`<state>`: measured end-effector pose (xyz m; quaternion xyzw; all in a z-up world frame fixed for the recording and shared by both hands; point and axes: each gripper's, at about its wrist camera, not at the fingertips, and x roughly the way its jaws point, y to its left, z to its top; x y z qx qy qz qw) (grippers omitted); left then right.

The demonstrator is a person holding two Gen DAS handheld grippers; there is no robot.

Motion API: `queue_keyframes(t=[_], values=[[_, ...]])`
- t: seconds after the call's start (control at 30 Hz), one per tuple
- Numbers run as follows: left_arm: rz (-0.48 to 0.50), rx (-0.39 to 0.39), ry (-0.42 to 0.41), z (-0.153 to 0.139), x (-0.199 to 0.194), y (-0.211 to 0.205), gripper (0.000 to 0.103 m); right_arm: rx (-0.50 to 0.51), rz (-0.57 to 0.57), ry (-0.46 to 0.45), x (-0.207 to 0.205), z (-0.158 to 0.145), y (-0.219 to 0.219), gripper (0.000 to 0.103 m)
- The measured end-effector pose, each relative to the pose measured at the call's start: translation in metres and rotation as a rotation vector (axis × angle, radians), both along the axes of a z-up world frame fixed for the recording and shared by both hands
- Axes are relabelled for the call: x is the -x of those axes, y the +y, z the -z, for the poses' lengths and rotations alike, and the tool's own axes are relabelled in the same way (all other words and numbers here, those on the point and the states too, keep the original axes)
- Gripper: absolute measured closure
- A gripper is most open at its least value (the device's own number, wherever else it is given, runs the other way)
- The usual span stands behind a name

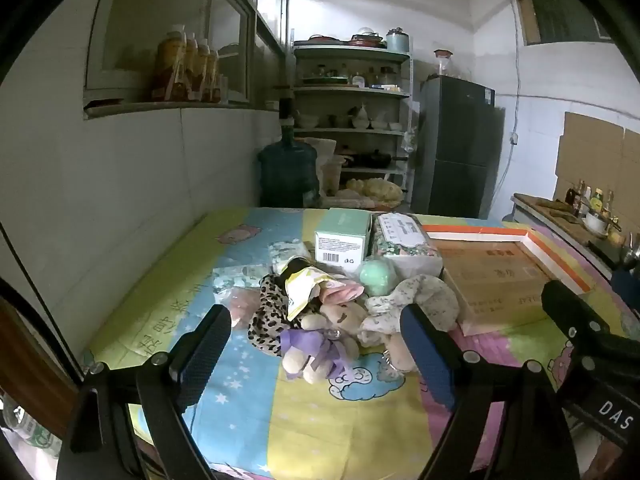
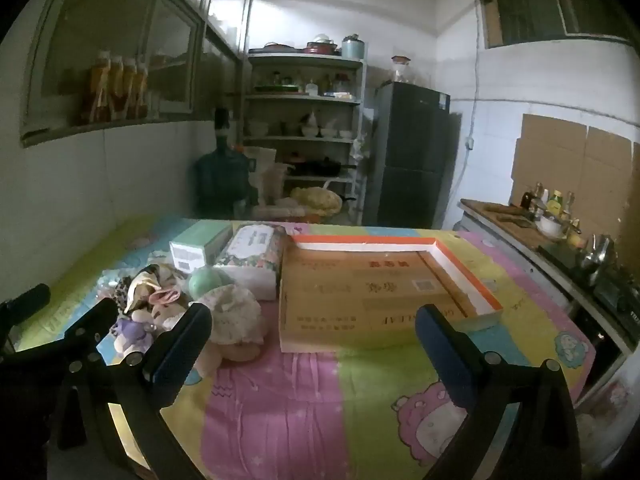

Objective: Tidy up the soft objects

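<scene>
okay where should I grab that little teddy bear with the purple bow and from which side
Grip the teddy bear across its soft body below the purple bow, coming with the left tool from the near side, above: it lies at the pile's front edge, and the open jaws already straddle it.

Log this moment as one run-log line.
left gripper: open, empty | right gripper: open, empty | toy pile: untouched on sheet | box: empty

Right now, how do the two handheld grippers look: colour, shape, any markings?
Both are matte black frames with silver screws. The left gripper has two flat fingers, one pad knurled black, the other pad blue. The right gripper has similar fingers with blue pads. In the left wrist view its body carries white letters "DAS". No cables or sleeves are visible.
</scene>
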<state>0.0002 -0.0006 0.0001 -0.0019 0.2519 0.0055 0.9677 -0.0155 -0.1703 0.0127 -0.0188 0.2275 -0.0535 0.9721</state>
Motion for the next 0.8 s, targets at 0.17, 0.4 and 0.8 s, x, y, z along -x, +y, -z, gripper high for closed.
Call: queue_keyframes(t=[0.17, 0.4, 0.8], values=[[0.015, -0.001, -0.015, -0.0016, 0.0047, -0.0013, 0.017, -0.003, 0.001, -0.004, 0.0004, -0.0005, -0.0009, 0.001], [0.015, 0.001, -0.015, -0.0049, 0.0084, 0.0033, 0.017, -0.006, -0.010, -0.007, -0.0001, -0.0010, -0.0008, 0.001], [0.004, 0.000, -0.012, -0.0063, 0.0039, 0.0030, 0.017, -0.023, -0.029, -0.014, 0.0014, -0.0008, -0.0012, 0.001]])
